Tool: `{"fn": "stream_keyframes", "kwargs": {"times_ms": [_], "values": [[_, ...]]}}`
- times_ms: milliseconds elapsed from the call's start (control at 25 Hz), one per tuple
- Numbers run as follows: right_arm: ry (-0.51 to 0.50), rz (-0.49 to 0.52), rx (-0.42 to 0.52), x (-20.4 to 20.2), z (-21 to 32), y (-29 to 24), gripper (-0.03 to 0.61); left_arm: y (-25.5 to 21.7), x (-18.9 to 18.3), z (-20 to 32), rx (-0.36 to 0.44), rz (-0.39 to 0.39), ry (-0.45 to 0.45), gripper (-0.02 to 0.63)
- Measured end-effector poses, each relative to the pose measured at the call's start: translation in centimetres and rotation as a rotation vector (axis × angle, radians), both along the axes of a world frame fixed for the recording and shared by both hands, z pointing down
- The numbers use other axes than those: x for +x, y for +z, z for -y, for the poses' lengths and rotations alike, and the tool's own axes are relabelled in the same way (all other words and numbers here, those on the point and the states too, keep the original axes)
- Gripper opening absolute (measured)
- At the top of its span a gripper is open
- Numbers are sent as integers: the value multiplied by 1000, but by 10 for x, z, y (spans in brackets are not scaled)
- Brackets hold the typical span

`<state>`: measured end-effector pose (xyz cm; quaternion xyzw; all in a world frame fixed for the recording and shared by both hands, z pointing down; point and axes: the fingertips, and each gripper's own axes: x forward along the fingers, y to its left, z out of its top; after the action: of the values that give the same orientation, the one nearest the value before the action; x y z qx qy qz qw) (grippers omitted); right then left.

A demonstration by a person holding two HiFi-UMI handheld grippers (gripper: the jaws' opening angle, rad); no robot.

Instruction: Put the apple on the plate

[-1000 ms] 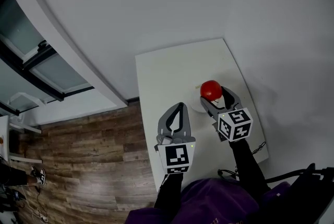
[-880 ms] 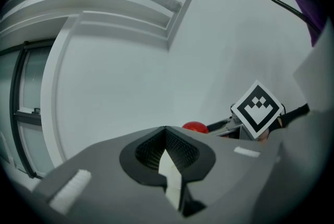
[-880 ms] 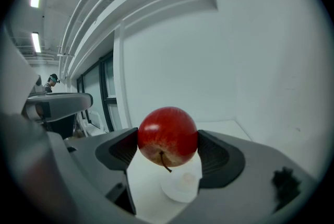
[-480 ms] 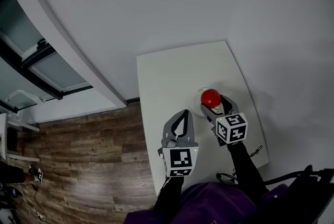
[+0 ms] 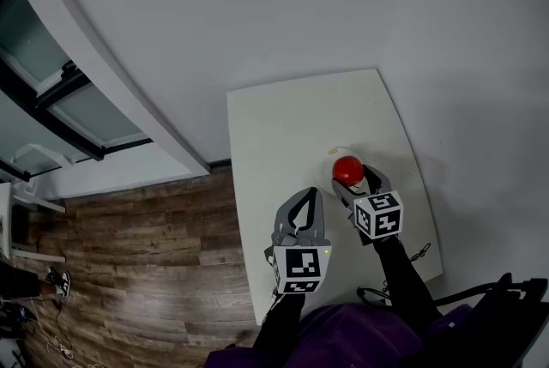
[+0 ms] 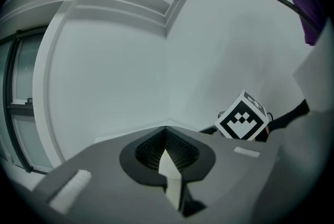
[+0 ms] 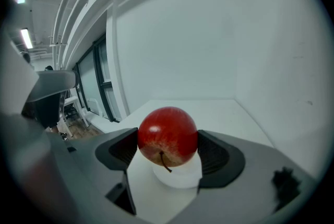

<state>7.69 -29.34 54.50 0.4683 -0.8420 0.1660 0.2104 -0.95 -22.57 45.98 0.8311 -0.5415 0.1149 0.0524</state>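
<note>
Hovering over the near left part of the white table (image 5: 283, 126), beside the wooden floor (image 5: 129, 255), the left gripper (image 5: 309, 195) has its jaws pressed together with nothing between them. To its right, the right gripper (image 5: 355, 180) clasps the red apple (image 5: 346, 169) by its sides, stem facing near. The apple is directly over the small white plate (image 7: 177, 178) toward the table's right side; whether it touches the plate is unclear.
</note>
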Motion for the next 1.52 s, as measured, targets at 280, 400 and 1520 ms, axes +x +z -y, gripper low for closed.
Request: {"fn": "stream_keyframes", "kwargs": {"times_ms": [280, 400, 1520], "values": [[2, -3, -35, 3, 4, 16, 360, 12, 5, 3, -31, 3, 7, 6], [4, -6, -51, 4, 5, 24, 362, 17, 7, 3, -46, 1, 9, 6], [-16, -66, -164, 5, 9, 77, 362, 40, 3, 10, -103, -12, -11, 6]]}}
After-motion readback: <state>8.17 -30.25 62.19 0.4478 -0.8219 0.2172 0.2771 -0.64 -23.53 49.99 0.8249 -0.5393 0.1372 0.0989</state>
